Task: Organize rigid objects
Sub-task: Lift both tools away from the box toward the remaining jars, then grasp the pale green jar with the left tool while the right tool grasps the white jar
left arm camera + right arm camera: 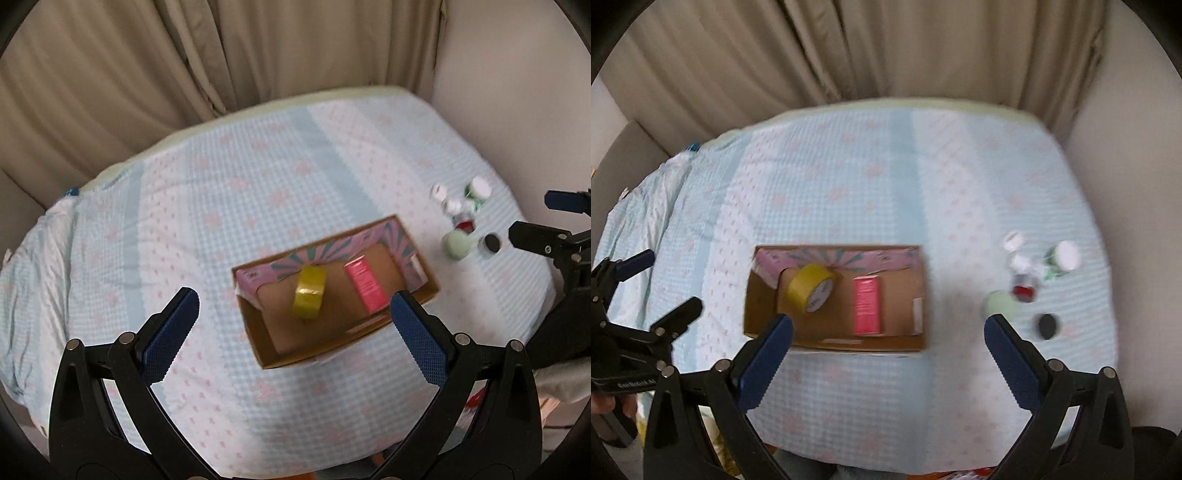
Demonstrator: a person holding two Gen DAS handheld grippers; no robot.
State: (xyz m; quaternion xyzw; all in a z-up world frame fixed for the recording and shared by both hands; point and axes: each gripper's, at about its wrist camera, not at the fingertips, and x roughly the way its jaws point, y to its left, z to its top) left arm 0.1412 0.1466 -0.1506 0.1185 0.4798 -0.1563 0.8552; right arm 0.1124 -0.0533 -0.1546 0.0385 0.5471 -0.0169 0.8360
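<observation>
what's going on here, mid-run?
A person holds both grippers above a bed with a checked sheet; both are open and empty. The left gripper hangs over the cardboard box, which already holds a yellow tape roll and a pink carton. The right gripper is near the box's front edge. A cluster of small jars and bottles sits loose on the sheet to the right, not yet boxed.
</observation>
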